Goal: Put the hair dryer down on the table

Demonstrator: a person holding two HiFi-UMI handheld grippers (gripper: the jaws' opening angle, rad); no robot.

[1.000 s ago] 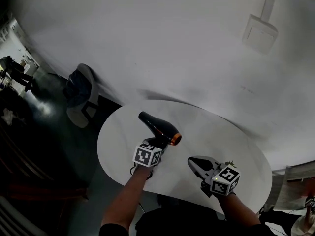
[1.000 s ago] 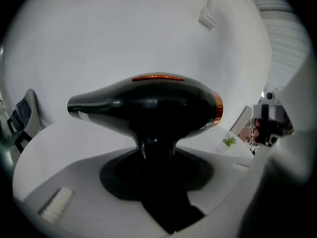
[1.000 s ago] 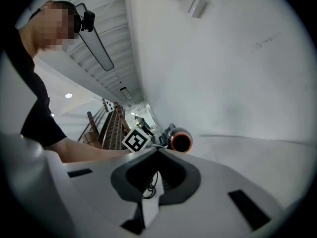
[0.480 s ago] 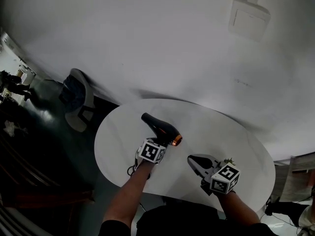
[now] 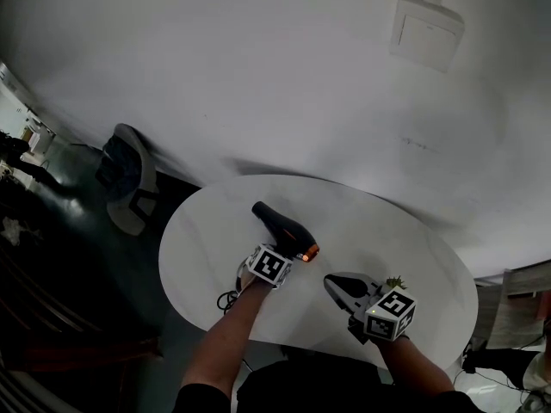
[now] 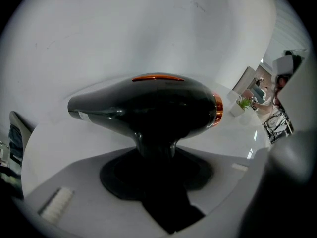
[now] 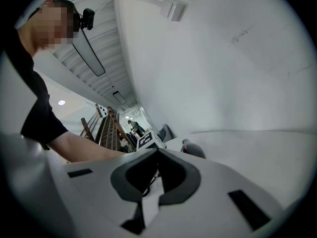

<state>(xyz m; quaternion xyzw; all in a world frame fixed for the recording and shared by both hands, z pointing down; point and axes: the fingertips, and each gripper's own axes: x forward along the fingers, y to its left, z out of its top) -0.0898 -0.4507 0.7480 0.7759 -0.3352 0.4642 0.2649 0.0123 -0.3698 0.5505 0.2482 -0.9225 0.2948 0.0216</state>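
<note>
Left gripper (image 5: pixel 281 253), jaws clamped on the hair dryer (image 5: pixel 282 227) by its handle, has sunk toward the worktop (image 5: pixel 387 235); touchdown looks near. Right gripper (image 5: pixel 336 284) jaws sit together, empty.

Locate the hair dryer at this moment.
In the head view, the black hair dryer is left of centre over the round white table, its handle gripped in the left tool.

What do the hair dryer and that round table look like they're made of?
The hair dryer: probably glossy black plastic, judging by its sharp reflections, with a shiny orange ring. The table: smooth white top, glossy enough to mirror light; material unclear.
</note>
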